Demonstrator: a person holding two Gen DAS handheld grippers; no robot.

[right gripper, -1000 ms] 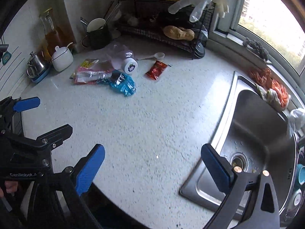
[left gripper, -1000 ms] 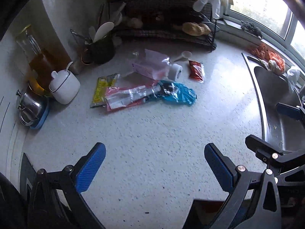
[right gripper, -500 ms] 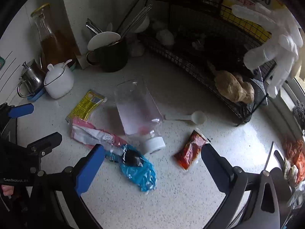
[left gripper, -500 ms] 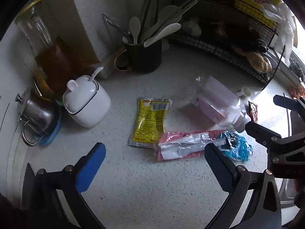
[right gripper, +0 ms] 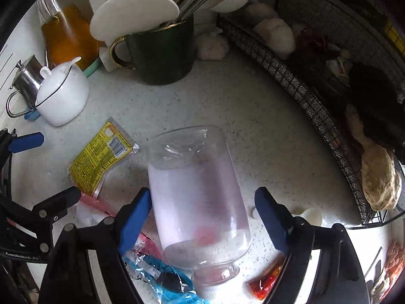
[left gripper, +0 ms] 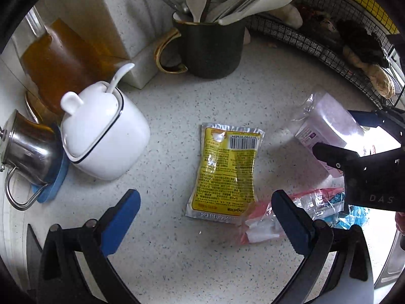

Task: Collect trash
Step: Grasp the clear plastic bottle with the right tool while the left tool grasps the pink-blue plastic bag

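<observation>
My right gripper (right gripper: 202,217) has its jaws spread on either side of a clear plastic bottle (right gripper: 197,202) lying on the speckled table (right gripper: 253,106), not yet pinching it. My left gripper (left gripper: 202,220) hovers with jaws spread wide just short of a flat yellow sachet (left gripper: 225,169). Open table lies ahead, but a white lidded pot (left gripper: 101,136), a dark utensil mug (left gripper: 210,48) and a wire rack (right gripper: 303,86) hem in the far side.
</observation>
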